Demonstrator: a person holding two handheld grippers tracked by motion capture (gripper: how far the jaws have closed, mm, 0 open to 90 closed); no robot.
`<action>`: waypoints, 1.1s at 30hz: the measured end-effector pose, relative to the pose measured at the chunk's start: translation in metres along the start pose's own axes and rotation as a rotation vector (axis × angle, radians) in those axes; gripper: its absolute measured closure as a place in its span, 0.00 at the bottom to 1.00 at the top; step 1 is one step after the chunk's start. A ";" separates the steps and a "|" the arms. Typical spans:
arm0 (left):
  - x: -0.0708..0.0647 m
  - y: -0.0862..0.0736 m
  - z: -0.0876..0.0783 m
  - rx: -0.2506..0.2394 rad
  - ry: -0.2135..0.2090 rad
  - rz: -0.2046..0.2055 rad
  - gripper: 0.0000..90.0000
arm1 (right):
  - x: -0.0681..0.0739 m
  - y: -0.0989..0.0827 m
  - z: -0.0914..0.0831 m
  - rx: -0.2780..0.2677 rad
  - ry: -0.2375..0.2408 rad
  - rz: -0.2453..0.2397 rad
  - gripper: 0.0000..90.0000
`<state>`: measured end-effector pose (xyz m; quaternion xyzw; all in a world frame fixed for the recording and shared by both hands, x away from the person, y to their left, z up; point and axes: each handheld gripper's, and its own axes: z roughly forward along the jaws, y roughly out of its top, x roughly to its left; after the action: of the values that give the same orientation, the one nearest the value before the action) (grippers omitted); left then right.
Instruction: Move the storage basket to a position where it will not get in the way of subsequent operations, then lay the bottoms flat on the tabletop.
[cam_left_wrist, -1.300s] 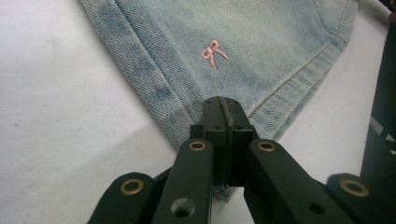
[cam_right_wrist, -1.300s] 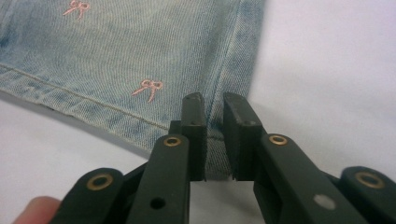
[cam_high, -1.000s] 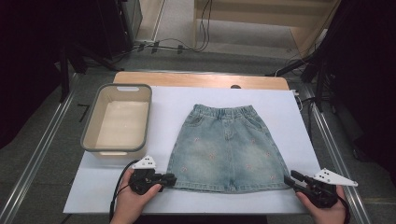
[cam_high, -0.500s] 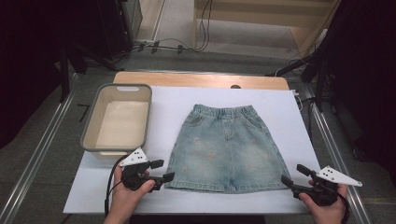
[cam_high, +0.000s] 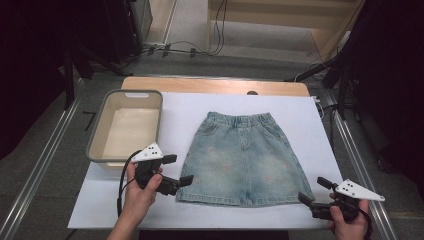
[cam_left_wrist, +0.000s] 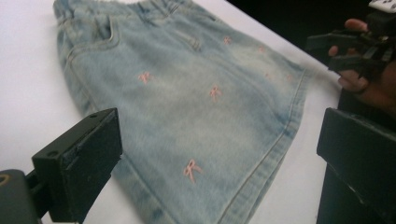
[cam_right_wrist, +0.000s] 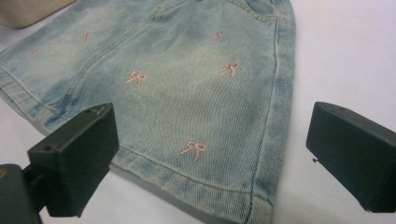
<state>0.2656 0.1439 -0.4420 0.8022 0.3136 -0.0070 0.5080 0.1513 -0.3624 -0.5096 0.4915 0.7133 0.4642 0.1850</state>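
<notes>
On the white sheet (cam_high: 300, 115) over the table, lying flat and spread out: a small denim skirt (cam_high: 242, 155), with the waistband (cam_high: 241, 119) at the far side and the hem (cam_right_wrist: 187, 175) on the near side. Just to its left, apart from it, a beige tub (cam_high: 159, 115).

Looks soft and floppy, a bit thick, surely not heavy. Likely to bend and sag when lifted, so no good grabbing the middle. Not slippery, not easy to break. Best to pinch the thick edges: the two bottom corners of the hem, or the two ends of the stretchy waistband, one for each gripper, to keep the cloth flat.

Just beside the bottom left corner of the skirt, held up off the sheet: the left gripper (cam_high: 180, 170), jaws just been opening and now spread wide, pinching nothing. Near the bottom right corner, low by the sheet: the right gripper (cam_high: 311, 189), jaws also just been opening, spread wide, nothing pressed between them.

Smallest of all: little pink bows (cam_right_wrist: 194, 148) stitched flat on the cloth, too flat to grab.
</notes>
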 end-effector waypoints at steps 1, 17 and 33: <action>0.001 0.003 0.001 0.001 -0.001 0.000 0.00 | 0.000 0.000 0.000 -0.001 0.000 0.001 0.02; -0.004 0.043 0.026 -0.001 -0.011 0.065 0.00 | 0.002 0.002 0.004 -0.001 0.042 -0.030 0.01; 0.009 0.065 0.033 -0.030 0.014 0.061 0.00 | 0.008 0.005 0.007 -0.009 0.058 -0.049 0.00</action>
<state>0.3164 0.1027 -0.4079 0.8037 0.2926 0.0187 0.5177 0.1554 -0.3519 -0.5070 0.4591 0.7282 0.4769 0.1777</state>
